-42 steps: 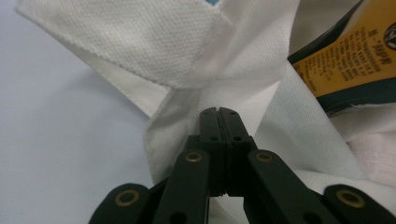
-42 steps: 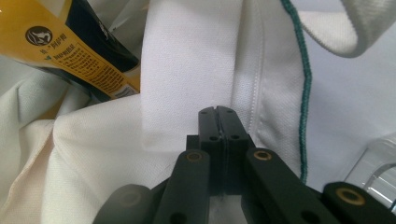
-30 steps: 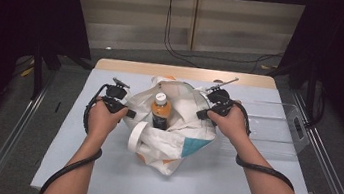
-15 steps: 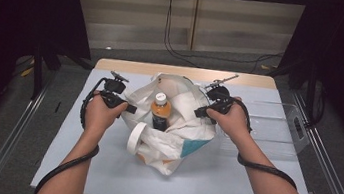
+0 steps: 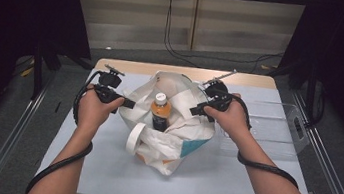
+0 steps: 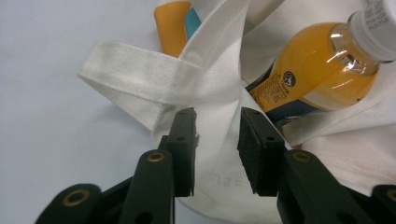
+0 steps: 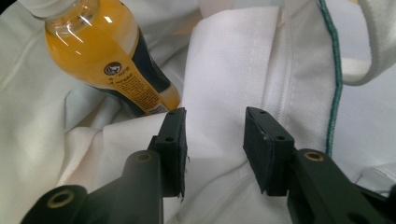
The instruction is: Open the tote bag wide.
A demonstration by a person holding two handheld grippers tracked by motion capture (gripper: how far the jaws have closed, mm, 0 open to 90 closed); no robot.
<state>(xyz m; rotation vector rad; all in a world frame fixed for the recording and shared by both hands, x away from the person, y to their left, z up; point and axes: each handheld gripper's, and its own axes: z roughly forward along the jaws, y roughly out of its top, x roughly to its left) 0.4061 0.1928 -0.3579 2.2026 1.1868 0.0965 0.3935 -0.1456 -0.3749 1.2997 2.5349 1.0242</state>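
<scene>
White tote bag (image 5: 176,128) sits mid-table, mouth up; orange drink bottle (image 5: 160,111) stands upright inside, cap up. Left gripper (image 5: 129,103) and right gripper (image 5: 195,111) flank the bag's rim; jaws of both have just been opening, released, fabric slack between the pads. Pale blue table cover (image 5: 229,185); grey floor (image 5: 10,121), dark surroundings.

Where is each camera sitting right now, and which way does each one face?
High view: above the person's side, facing forward and down on the table; forearms, both claws flank the white bag.
Left gripper view: rides the left claw, jaws apart astride bag cloth.
Right gripper view: rides the right claw, jaws apart over cloth.
Shared: the orange drink bottle.
</scene>
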